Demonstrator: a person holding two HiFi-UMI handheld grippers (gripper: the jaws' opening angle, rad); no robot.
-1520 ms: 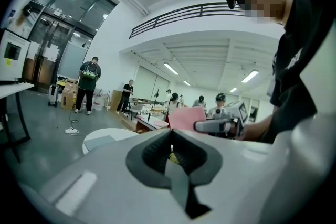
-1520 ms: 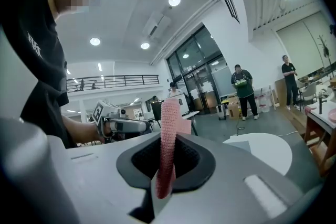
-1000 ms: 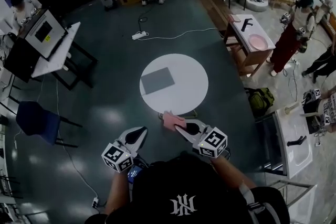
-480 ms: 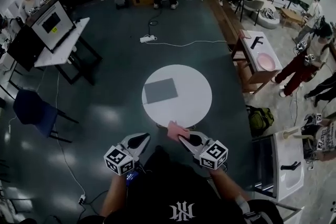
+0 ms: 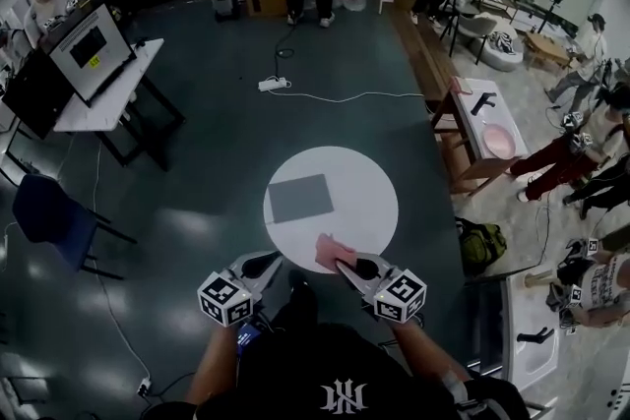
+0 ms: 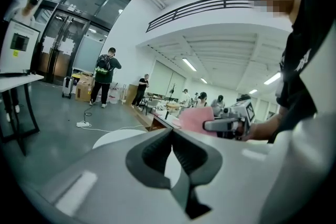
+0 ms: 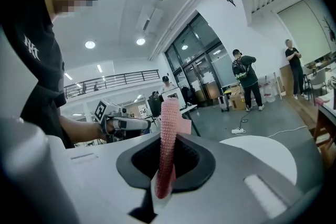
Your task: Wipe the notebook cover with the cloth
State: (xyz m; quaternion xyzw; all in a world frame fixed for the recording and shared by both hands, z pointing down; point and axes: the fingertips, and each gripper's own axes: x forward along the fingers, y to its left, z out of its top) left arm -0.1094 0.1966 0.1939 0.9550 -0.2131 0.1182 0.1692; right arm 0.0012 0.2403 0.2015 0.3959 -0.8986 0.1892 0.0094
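A grey notebook point(image 5: 299, 198) lies flat on the left half of a round white table point(image 5: 364, 187). My right gripper point(image 5: 341, 261) is shut on a pink cloth point(image 5: 328, 251), which hangs over the table's near edge. In the right gripper view the cloth point(image 7: 169, 123) stands upright, pinched between the jaws of the right gripper point(image 7: 168, 143). My left gripper point(image 5: 271, 261) is shut and holds nothing, just short of the table's near left edge. In the left gripper view its jaws meet at the left gripper's tip point(image 6: 171, 132), with the cloth point(image 6: 193, 118) off to the right.
A desk with a monitor point(image 5: 87, 49) and a blue chair point(image 5: 47, 214) stand at the left. A power strip point(image 5: 273, 84) with a cable lies on the floor beyond the table. At the right are a side table with a pink plate point(image 5: 498, 142) and a green bag point(image 5: 480, 242). Several people stand around.
Both grippers have moved forward toward the round table, the right one carrying the cloth from short of the table to over its near edge. Both stay shut.
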